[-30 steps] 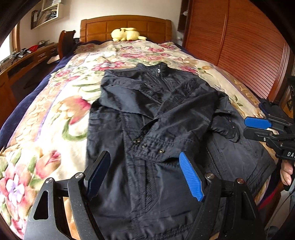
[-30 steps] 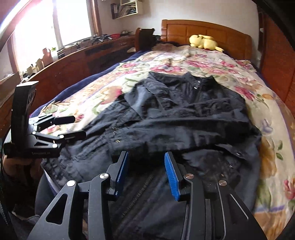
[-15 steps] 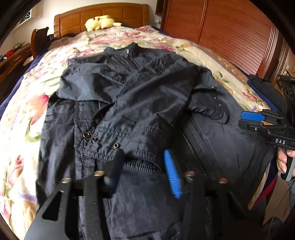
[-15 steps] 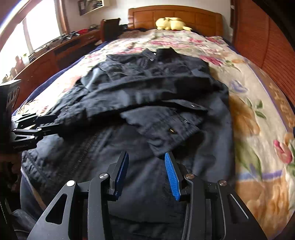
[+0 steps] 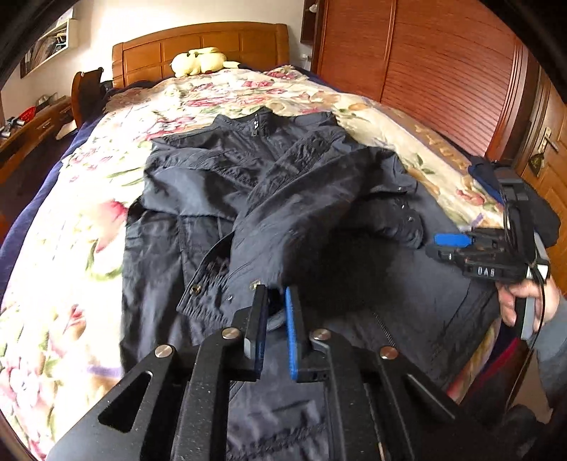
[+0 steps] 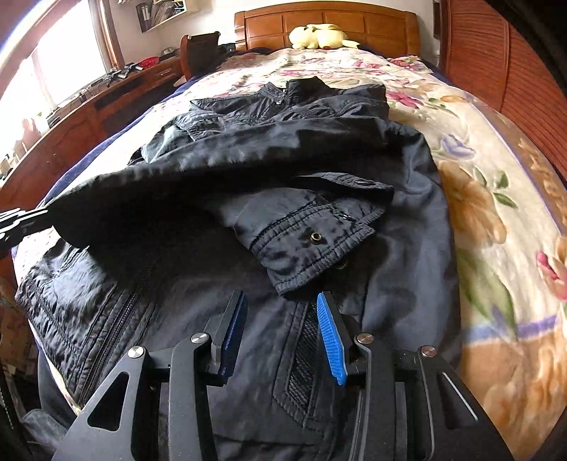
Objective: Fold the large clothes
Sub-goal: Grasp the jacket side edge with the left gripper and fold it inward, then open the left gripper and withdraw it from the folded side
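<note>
Floral bedspread under dark jacket; left hand-held gripper closing on cuff, right hand-held gripper spread.

- Jacket: dark woven cloth with a slight sheen, creased, with stitched seams, ribbed cuff edges and round metal snaps.
- Zipper: fine teeth along the front, dark and matt.
- Blanket: soft, plush-looking cloth with a floral print, matt.
- Headboard: panelled wood, orange-brown, varnished and glossy.
- Wardrobe: reddish wood with fine horizontal slats, satin finish.
- Plush toy: pale yellow, fuzzy cloth.
- Left gripper: black, matt, grainy plastic frame with bright metal rivets; blue ribbed pads.
- Right gripper: same matt black frame; blue pad visibly ridged.
</note>
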Demonstrator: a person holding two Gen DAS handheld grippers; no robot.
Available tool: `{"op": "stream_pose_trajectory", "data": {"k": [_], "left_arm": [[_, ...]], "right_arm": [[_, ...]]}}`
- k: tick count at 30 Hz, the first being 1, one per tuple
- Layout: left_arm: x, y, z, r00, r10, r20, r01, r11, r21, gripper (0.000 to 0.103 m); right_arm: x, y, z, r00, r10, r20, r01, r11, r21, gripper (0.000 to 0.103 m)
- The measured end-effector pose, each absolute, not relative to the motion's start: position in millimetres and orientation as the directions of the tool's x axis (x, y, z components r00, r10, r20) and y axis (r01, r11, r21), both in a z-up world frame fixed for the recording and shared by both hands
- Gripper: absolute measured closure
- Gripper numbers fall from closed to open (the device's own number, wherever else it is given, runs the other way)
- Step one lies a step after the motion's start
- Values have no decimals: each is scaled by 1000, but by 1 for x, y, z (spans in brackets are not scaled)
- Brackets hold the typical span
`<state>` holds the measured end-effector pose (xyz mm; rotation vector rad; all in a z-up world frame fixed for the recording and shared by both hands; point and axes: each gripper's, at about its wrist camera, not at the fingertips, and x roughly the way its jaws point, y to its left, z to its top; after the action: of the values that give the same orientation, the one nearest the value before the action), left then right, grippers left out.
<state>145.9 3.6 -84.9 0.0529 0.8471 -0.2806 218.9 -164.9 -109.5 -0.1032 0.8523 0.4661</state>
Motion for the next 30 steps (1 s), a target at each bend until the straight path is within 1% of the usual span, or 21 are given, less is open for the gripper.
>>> {"op": "stream_pose_trajectory", "data": {"k": [2, 6, 7, 9, 11, 13, 14, 20, 21, 23, 24, 25, 26, 30], "left_arm": [[140, 10, -86, 634, -197, -748, 254, 966, -40, 79], [138, 33, -91, 619, -196, -760, 218, 973, -74, 76], [138, 41, -93, 617, -188, -765, 200, 977, -79, 67], [135, 54, -96, 617, -182, -766, 174, 980, -93, 60], [130, 67, -98, 623, -170, -763, 140, 985, -104, 41], [126, 77, -101, 626, -151, -765, 112, 988, -104, 34], [125, 81, -102, 624, -142, -768, 103, 990, -100, 32], [114, 100, -116, 601, -88, -795, 53, 996, -70, 30], [112, 101, -117, 598, -84, -797, 49, 997, -68, 30], [108, 107, -121, 592, -72, -803, 34, 997, -65, 29], [107, 108, -122, 590, -70, -805, 31, 997, -65, 29], [104, 111, -124, 587, -64, -807, 23, 998, -62, 29], [103, 112, -125, 585, -58, -809, 17, 998, -59, 29], [97, 119, -129, 577, -47, -816, -6, 998, -62, 29]], "right_arm": [[220, -163, -111, 568, 350, -745, -438, 895, 86, 61], [217, -163, -113, 570, 345, -746, -439, 895, 78, 61], [217, -163, -114, 572, 338, -748, -437, 897, 71, 61], [215, -163, -115, 573, 329, -751, -432, 899, 64, 61], [214, -163, -118, 569, 326, -755, -425, 903, 69, 61], [212, -164, -122, 564, 319, -762, -419, 905, 70, 61], [211, -164, -124, 562, 315, -765, -417, 906, 66, 61], [207, -164, -127, 564, 295, -771, -425, 905, 35, 59], [207, -164, -128, 563, 291, -774, -424, 905, 33, 56], [207, -164, -129, 560, 289, -776, -421, 906, 34, 54], [207, -164, -130, 561, 290, -775, -423, 906, 33, 51], [205, -163, -130, 561, 288, -776, -422, 906, 31, 44], [205, -163, -131, 562, 281, -778, -419, 908, 25, 41], [202, -164, -130, 558, 277, -782, -414, 910, 27, 37]]}}
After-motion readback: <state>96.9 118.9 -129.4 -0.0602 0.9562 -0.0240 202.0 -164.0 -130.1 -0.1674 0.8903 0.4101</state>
